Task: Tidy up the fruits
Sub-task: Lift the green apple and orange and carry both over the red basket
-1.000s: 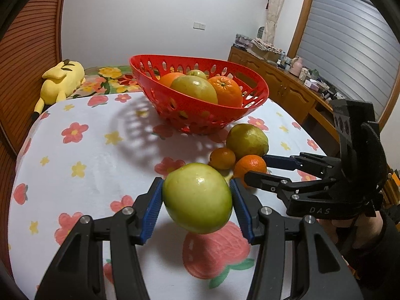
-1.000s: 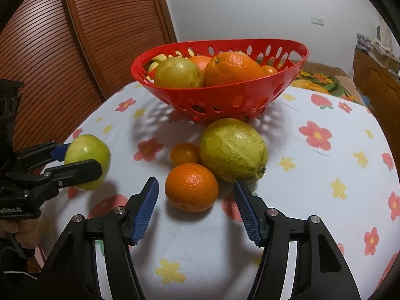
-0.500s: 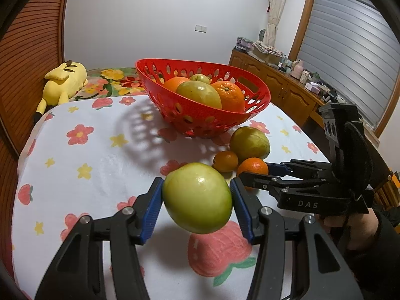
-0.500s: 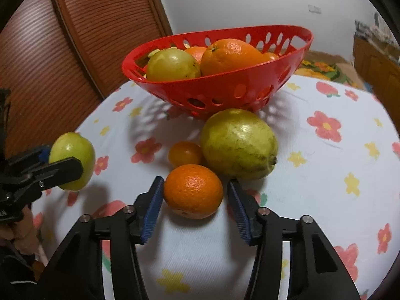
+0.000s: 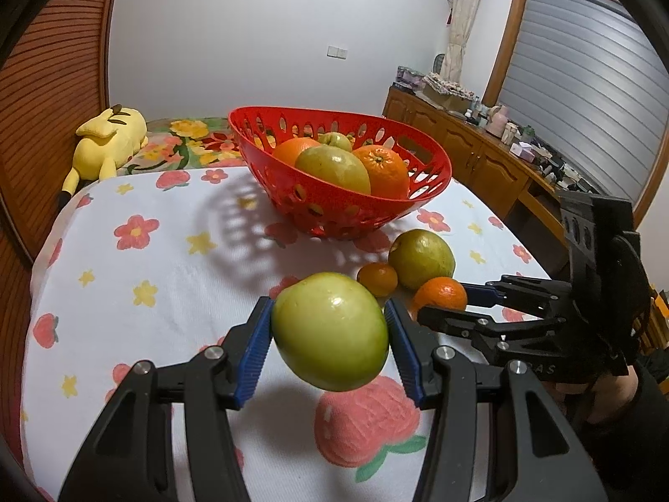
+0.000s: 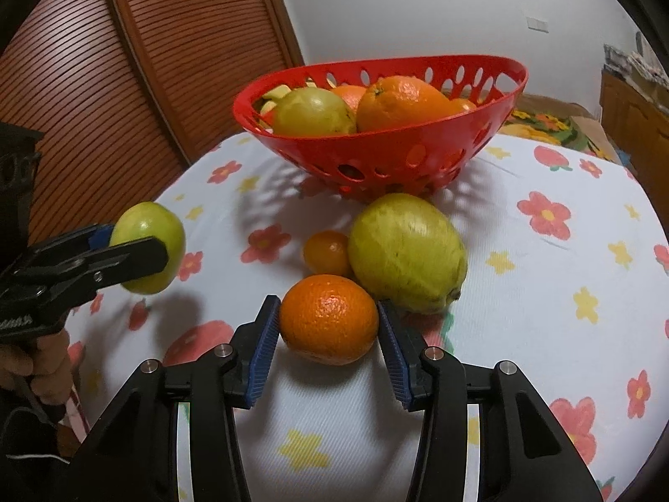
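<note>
While I watch through the left wrist camera, my left tongs [image 5: 330,334] clench a smooth, glossy green apple [image 5: 330,336] clear above the desk [image 5: 167,259], whose white cloth is printed with flowers. Open cloth stretches leftward to the rounded desk edge. Ahead sits the red perforated plastic basket [image 5: 347,205], heaped with fruit. My right tongs [image 5: 451,303] reach in from the right.

Through the right wrist camera, my right tongs [image 6: 328,326] bracket a dimpled orange [image 6: 329,318] resting on the cloth, blue ribbed pads touching its sides. A small tangerine [image 6: 327,252] and a large, mottled yellow-green citrus [image 6: 406,251] crowd just behind it. Bare cloth lies to the right.
</note>
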A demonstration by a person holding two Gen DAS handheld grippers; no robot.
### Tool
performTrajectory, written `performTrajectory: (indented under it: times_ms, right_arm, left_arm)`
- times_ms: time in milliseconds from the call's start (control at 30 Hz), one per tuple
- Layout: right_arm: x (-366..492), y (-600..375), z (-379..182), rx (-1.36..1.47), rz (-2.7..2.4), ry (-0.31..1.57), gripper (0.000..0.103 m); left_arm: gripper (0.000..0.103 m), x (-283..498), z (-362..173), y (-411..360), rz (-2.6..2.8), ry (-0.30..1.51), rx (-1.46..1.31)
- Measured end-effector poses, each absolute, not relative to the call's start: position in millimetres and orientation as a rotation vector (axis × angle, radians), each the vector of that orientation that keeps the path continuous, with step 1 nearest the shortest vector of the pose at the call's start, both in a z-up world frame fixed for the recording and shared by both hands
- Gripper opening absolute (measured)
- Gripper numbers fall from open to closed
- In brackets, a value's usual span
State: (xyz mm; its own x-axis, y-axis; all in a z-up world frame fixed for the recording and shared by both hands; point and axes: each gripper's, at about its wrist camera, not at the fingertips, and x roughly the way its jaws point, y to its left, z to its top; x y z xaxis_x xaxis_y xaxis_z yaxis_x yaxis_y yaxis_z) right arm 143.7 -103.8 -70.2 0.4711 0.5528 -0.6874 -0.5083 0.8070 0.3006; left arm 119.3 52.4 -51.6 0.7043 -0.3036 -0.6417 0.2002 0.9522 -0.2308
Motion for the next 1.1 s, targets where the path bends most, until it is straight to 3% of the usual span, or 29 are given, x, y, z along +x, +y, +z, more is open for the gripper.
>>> performTrajectory:
  times_ms: [1100]
  right_arm:
    - [157, -137, 16, -0.068, 0.598, 0.667, 0.047]
  left_arm:
    - [0.053, 160, 5, 38, -0.306, 0.639, -0.093]
